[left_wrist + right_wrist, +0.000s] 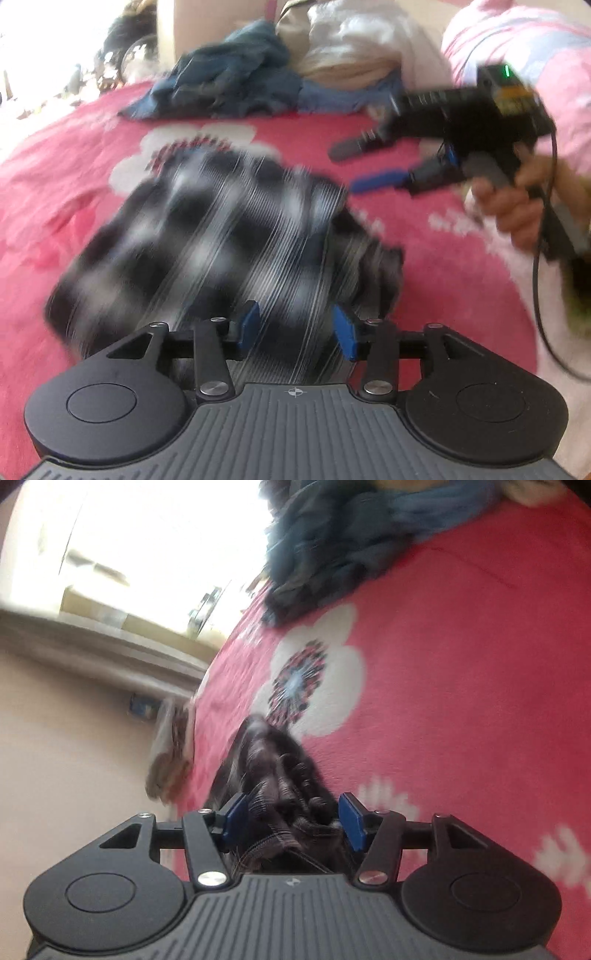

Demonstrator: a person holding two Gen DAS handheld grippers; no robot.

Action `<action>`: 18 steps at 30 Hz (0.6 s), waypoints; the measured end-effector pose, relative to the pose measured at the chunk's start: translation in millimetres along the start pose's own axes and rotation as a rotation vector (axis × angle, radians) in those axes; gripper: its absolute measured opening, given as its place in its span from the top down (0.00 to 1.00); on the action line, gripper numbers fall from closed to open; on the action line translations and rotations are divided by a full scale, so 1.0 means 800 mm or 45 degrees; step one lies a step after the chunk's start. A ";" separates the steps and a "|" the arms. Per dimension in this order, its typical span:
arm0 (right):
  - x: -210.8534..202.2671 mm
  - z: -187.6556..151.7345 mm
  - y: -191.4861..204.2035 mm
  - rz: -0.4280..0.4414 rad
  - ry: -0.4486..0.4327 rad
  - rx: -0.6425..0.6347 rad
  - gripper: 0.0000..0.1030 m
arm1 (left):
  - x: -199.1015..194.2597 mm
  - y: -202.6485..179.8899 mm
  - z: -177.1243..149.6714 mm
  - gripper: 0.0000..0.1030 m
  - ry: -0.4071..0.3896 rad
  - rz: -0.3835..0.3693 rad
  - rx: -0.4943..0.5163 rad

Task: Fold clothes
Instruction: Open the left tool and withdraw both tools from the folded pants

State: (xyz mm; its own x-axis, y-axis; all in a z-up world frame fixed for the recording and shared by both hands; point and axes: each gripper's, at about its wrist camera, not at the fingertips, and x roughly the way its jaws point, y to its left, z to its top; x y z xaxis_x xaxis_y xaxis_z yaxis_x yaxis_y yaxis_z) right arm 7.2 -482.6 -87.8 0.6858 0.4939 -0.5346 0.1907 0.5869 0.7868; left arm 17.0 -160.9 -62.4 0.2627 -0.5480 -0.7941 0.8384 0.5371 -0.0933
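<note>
Checked garment (207, 229) lies bunched mid-bed on the pink floral bedspread (443, 280). Left tongs (295, 328) part-open, cloth between pads, no pinch; right tongs (354, 166) at 2 o'clock, apart w/ nothing between in that view. Risk: fold slumps crooked, since neither pair pins an edge.

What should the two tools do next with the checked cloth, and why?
Probably lift both away. The left tool and right tool stand open, pads not pressing the checked cloth, which already lies bunched on the pink blanket.
</note>
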 end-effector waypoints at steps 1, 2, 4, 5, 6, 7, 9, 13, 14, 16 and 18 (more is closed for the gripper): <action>0.010 -0.001 0.006 -0.009 0.026 -0.035 0.43 | 0.001 0.003 -0.006 0.57 0.013 0.010 -0.009; 0.019 -0.004 0.011 -0.027 0.052 -0.067 0.43 | 0.003 0.006 -0.012 0.57 0.022 0.015 -0.019; 0.031 -0.013 0.022 -0.099 0.078 -0.162 0.41 | 0.004 0.014 -0.022 0.57 0.029 0.016 -0.048; 0.032 -0.018 0.026 -0.122 0.085 -0.203 0.42 | 0.004 0.017 -0.024 0.57 0.029 0.012 -0.060; 0.030 -0.022 0.029 -0.137 0.090 -0.233 0.46 | 0.004 0.020 -0.027 0.57 0.025 0.007 -0.071; 0.028 -0.025 0.033 -0.150 0.096 -0.260 0.51 | 0.005 0.024 -0.029 0.57 0.020 0.001 -0.082; 0.022 -0.028 0.042 -0.172 0.109 -0.307 0.55 | 0.004 0.029 -0.034 0.57 0.009 -0.014 -0.106; 0.014 -0.037 0.062 -0.257 0.078 -0.411 0.56 | 0.006 0.036 -0.038 0.57 -0.009 -0.034 -0.125; 0.012 -0.041 0.069 -0.273 0.051 -0.448 0.56 | 0.006 0.036 -0.039 0.57 -0.012 -0.035 -0.124; 0.010 -0.048 0.084 -0.285 0.000 -0.530 0.56 | 0.007 0.035 -0.038 0.57 -0.016 -0.033 -0.119; 0.016 -0.053 0.093 -0.299 0.026 -0.584 0.57 | 0.008 0.033 -0.039 0.57 -0.021 -0.030 -0.113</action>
State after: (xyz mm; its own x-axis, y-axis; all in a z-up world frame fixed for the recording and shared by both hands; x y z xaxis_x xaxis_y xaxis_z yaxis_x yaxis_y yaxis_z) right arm 0.0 -405.8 -49.3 0.6468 0.3245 -0.6902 0.0074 0.9023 0.4311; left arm 25.8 -129.9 -88.5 0.2519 -0.5711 -0.7813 0.7988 0.5785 -0.1653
